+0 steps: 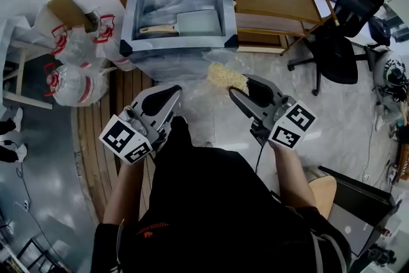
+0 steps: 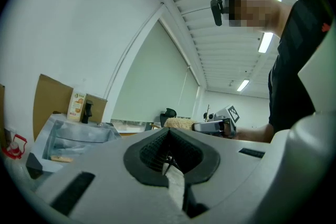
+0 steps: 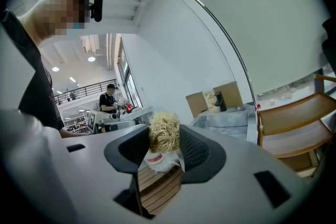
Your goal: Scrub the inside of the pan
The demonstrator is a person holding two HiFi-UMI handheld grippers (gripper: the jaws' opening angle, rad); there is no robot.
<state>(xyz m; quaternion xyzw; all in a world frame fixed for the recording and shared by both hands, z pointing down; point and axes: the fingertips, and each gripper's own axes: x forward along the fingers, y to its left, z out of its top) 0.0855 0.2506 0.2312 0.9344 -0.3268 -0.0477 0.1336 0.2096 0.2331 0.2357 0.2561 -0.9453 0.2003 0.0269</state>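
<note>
The right tool [image 1: 241,89] is clamped on a straw-coloured scrubber [image 1: 226,77]. The scrubber looks like a light, springy bundle that sticks out past the jaw tips and will likely give when pressed. The left tool [image 1: 171,98] has its jaws together on nothing. Both tools are held close to the body, forearms bent, pointing forward. Well ahead of them the pan [image 1: 199,22] lies flat in a basin [image 1: 131,22]. It looks rigid and probably slick, so it is best steadied by its wooden handle [image 1: 156,29], which points to the left tool's side.
</note>
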